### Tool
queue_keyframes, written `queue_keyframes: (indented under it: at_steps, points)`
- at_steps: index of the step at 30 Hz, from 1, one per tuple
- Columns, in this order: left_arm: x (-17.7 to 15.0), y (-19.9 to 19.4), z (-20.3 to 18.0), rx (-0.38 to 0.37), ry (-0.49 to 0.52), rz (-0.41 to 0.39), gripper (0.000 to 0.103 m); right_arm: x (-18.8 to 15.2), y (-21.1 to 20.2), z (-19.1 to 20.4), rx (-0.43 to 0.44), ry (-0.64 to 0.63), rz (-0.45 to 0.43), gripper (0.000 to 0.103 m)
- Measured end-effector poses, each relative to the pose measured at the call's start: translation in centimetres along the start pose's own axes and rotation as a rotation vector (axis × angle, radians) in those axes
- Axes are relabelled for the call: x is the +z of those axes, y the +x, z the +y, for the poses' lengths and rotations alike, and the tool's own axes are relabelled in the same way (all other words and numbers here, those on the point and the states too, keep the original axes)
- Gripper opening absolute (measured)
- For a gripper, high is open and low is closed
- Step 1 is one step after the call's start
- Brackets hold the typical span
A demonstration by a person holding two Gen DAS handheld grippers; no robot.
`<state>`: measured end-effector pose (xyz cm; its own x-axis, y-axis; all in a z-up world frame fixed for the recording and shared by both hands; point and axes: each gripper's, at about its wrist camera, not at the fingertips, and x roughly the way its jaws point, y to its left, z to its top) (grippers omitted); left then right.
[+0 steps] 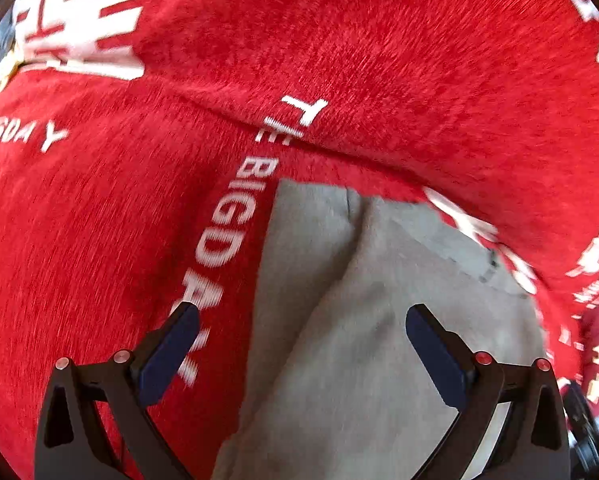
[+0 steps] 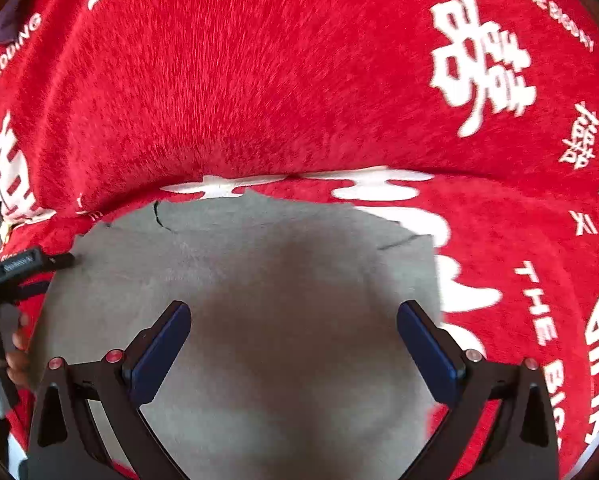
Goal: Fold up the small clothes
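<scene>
A small grey garment (image 1: 363, 320) lies on a red plush blanket (image 1: 379, 40) with white lettering. In the left wrist view it fills the lower middle, with a fold running up its centre. My left gripper (image 1: 301, 314) hovers above its left edge, jaws wide open and nothing between the blue pads. In the right wrist view the grey garment (image 2: 283, 280) spreads flat and wide beneath my right gripper (image 2: 293, 310), which also stands wide open with nothing held. The other gripper (image 2: 19, 268) and a person's hand (image 2: 15, 356) show at the left edge of that view.
The red blanket (image 2: 279, 80) with white characters and the words "THE BIG DAY" covers the whole surface around the garment. A ridge in the blanket (image 2: 299, 168) runs just beyond the garment's far edge.
</scene>
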<state>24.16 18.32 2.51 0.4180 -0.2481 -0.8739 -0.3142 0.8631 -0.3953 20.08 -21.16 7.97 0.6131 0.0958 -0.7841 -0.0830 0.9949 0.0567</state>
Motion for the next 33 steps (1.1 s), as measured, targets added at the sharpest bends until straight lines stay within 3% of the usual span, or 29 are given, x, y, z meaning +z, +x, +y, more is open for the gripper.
queue_keyframes:
  at_steps: [3, 7, 12, 18, 19, 21, 23, 25, 29, 33]
  points:
    - [-2.1, -0.6, 1.4, -0.070, -0.018, 0.040, 0.103, -1.4, -1.0, -0.1, -0.011, -0.049, -0.012, 0.103]
    - [-4.0, 0.7, 0.9, -0.071, 0.010, 0.095, 0.103, -3.2, -0.1, 1.1, -0.011, -0.110, 0.014, 0.103]
    - [-4.1, 2.4, -2.6, 0.083, 0.126, 0.029, 0.103, -4.8, 0.5, 2.0, 0.000, -0.127, 0.039, 0.103]
    - [-3.9, 2.5, -2.7, 0.081, 0.099, 0.007, 0.103, -5.0, 0.2, 1.0, -0.004, -0.125, 0.026, 0.103]
    - [-4.0, 2.5, -2.7, 0.085, 0.094, 0.012, 0.100, -4.9, 0.4, 0.9, -0.003, -0.117, 0.026, 0.103]
    - [-4.2, 2.0, -3.4, 0.083, 0.114, 0.008, 0.076, -4.6, 1.0, 0.5, -0.003, -0.095, 0.029, 0.103]
    - [-4.4, 1.3, -4.8, 0.068, 0.160, 0.014, 0.037, -4.3, 1.9, 0.6, 0.001, -0.087, 0.038, 0.103]
    - [-4.4, 0.8, -5.9, 0.101, 0.204, 0.016, 0.030, -4.2, 3.3, 1.0, -0.012, -0.099, 0.075, 0.103]
    - [-4.6, -0.6, -7.8, 0.154, 0.255, 0.004, 0.027, -3.7, 3.9, 1.7, -0.051, -0.127, 0.105, 0.103]
    - [-4.2, -2.8, -9.5, 0.136, 0.245, -0.017, 0.027, -3.9, 1.3, 0.6, -0.045, -0.112, 0.043, 0.103]
